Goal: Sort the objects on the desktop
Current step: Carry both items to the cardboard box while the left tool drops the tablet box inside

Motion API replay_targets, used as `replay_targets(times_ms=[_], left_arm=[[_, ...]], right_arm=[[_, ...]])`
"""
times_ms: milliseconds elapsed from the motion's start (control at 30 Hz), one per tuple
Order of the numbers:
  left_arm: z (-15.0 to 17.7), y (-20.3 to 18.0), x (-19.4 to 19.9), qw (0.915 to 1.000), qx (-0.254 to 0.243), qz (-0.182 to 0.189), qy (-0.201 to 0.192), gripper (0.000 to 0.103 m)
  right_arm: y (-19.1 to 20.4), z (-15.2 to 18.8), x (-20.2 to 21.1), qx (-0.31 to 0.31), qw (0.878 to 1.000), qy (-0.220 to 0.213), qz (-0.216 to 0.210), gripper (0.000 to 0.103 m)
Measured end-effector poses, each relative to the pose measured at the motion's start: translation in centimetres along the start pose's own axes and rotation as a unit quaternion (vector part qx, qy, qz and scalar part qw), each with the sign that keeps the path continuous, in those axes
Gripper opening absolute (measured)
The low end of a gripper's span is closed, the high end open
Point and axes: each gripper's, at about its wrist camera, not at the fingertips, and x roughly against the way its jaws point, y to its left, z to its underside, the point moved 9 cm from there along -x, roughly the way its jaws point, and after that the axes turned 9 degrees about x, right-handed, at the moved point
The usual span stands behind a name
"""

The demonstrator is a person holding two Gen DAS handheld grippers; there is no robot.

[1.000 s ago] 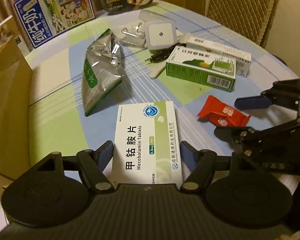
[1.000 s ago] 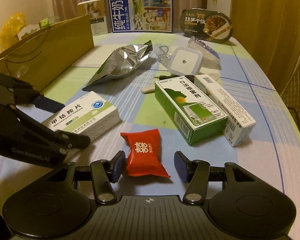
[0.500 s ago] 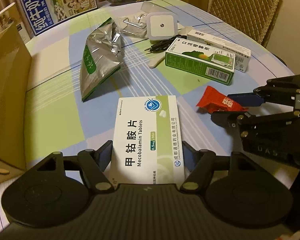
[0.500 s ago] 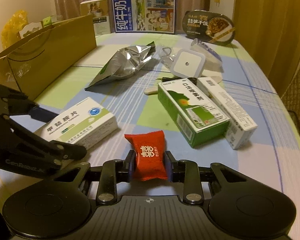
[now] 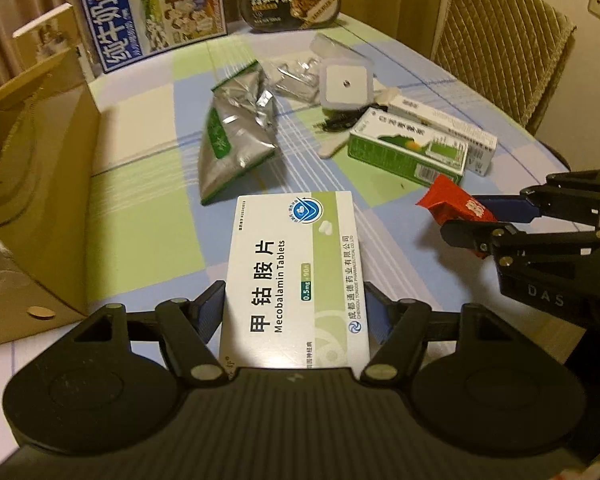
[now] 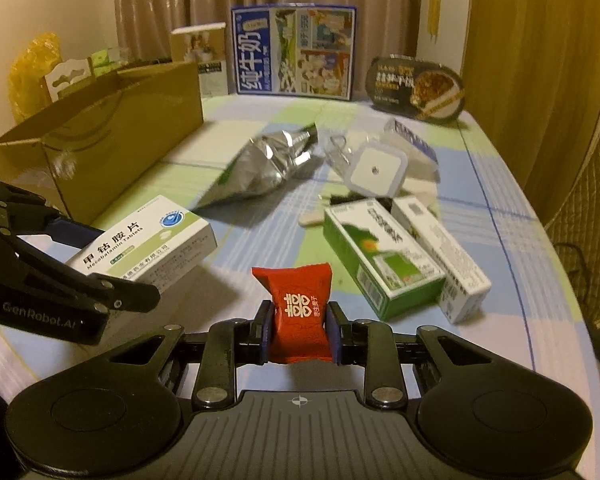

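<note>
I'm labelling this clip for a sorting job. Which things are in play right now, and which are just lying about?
In play:
left gripper, shut on Mecobalamin tablet box
right gripper, shut on red candy packet

Lying about:
silver foil pouch
green medicine box
white carton
brown paper bag

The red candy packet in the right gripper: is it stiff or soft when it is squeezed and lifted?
Probably soft. The red candy packet is pinched to a narrow waist where the right gripper holds it, so the wrapper gives. Its free top end flares out and may flop. It looks small and light, but glossy film could slip.
</note>
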Motion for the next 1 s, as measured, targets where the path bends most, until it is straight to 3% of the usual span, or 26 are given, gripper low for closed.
replay_targets(times_ms=[200,467,767,1000], left_arm=[[-1.7,2.2,2.8,0.9993,0.013,-0.018,-0.031,0.067],[-5.5,7.7,8.3,0.9943,0.035,-0.055,-0.085,0.067],[-9.3,18.8,13.2,0.9810,0.074,-0.125,-0.129,0.067],[-10.5,26.2,12.5,0.9755,0.101,-0.145,-0.131,0.067]], right_arm=[[1.7,-4.0,0.9,0.012,0.999,-0.032,-0.016,0.024],[6.0,-12.7,1.0,0.025,0.993,-0.094,-0.059,0.024],[13.3,-20.5,-1.8,0.052,0.984,-0.123,-0.117,0.024],[17.3,-23.7,-5.6,0.059,0.981,-0.117,-0.142,0.024]])
